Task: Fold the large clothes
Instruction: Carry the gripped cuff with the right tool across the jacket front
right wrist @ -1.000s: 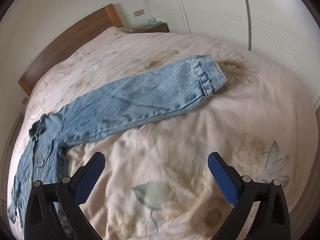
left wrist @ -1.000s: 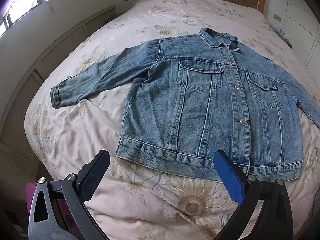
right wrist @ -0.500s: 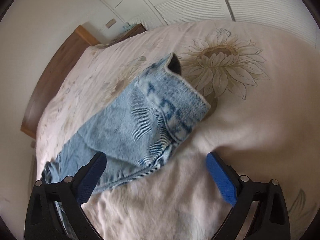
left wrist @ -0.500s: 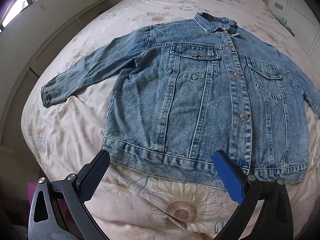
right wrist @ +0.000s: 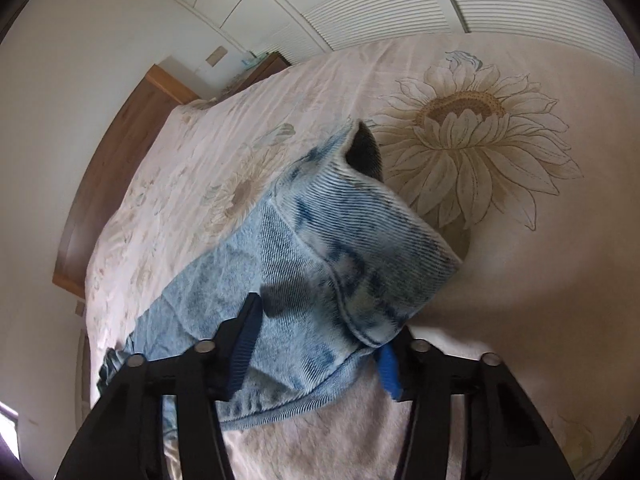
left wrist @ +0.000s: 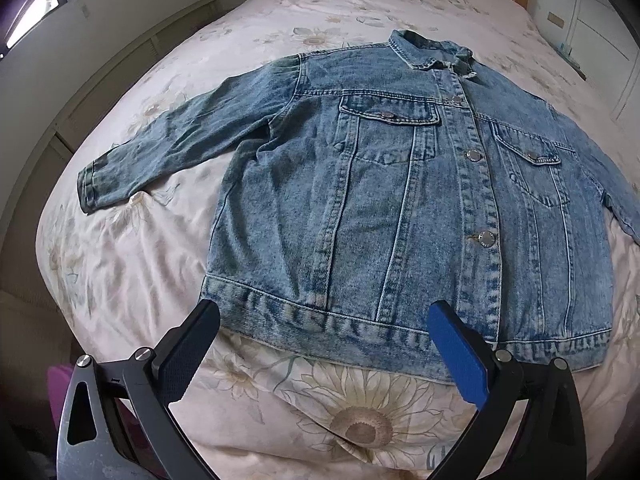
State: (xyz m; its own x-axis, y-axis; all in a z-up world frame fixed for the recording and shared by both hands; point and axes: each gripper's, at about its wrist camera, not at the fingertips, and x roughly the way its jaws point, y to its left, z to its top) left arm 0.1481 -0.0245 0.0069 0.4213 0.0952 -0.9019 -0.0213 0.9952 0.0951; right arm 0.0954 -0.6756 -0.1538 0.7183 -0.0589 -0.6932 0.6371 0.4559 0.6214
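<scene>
A blue denim jacket (left wrist: pixel 400 200) lies flat and buttoned, front up, on the floral bed (left wrist: pixel 120 280), both sleeves spread out. My left gripper (left wrist: pixel 323 311) hangs open just above the jacket's hem, with nothing between its fingers. In the right wrist view the jacket's sleeve (right wrist: pixel 320 248) is bunched between the jaws of my right gripper (right wrist: pixel 316 332), which are closing on it. Both blue pads press on the denim near the cuff (right wrist: pixel 380 208), which stands lifted off the sheet.
The bedsheet with sunflower print (right wrist: pixel 480 140) covers the whole bed. A wooden headboard (right wrist: pixel 120 152) and a nightstand (right wrist: pixel 264 66) stand at the far end. White louvred wardrobe doors (right wrist: pixel 400 0) run along one side, a low wall ledge (left wrist: pixel 100 92) along the other.
My right gripper has moved in over the sleeve's cuff and closed around it, lifting and bunching the denim. My left gripper has drifted slightly nearer the hem and stays open.
</scene>
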